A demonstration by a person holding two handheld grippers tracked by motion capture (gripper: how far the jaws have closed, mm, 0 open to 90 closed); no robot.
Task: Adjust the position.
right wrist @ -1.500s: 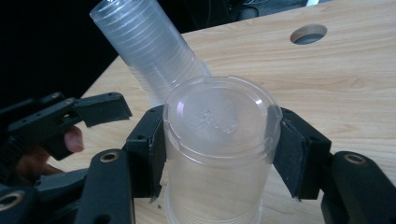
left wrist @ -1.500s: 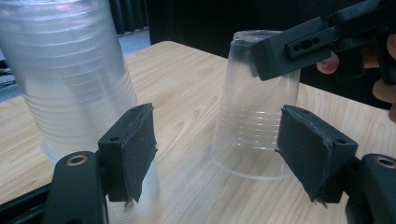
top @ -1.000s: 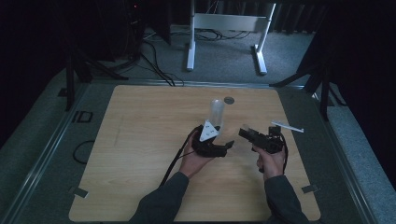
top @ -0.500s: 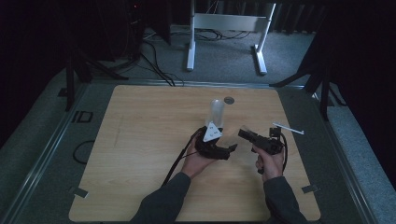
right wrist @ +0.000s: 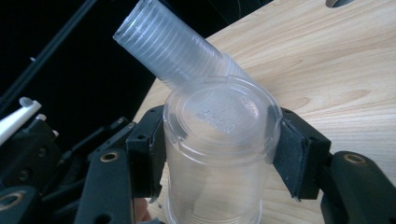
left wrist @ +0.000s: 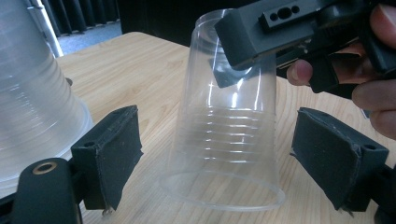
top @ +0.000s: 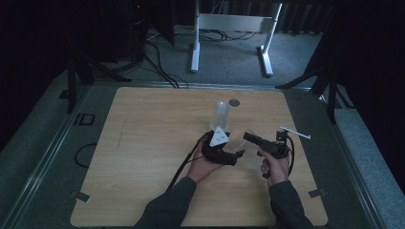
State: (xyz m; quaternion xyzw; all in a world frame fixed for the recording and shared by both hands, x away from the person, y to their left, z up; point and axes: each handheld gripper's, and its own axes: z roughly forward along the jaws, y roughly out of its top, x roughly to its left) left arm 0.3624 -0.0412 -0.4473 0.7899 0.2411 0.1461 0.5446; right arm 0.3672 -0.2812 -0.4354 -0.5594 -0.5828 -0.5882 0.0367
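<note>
— Where's the clear plastic cup [left wrist: 227, 121]?

— Upside down on the wooden desk [top: 143, 143], rim on the wood, right of the middle, nearer the person's edge. The right gripper [right wrist: 219, 154] is clamped on its upper part.

— The left gripper [left wrist: 219, 154]?

— Jaws spread apart either side of the cup, not touching it.

— And that tall stack of cups [top: 222, 114]?

— Just beyond, toward the far edge.
</note>
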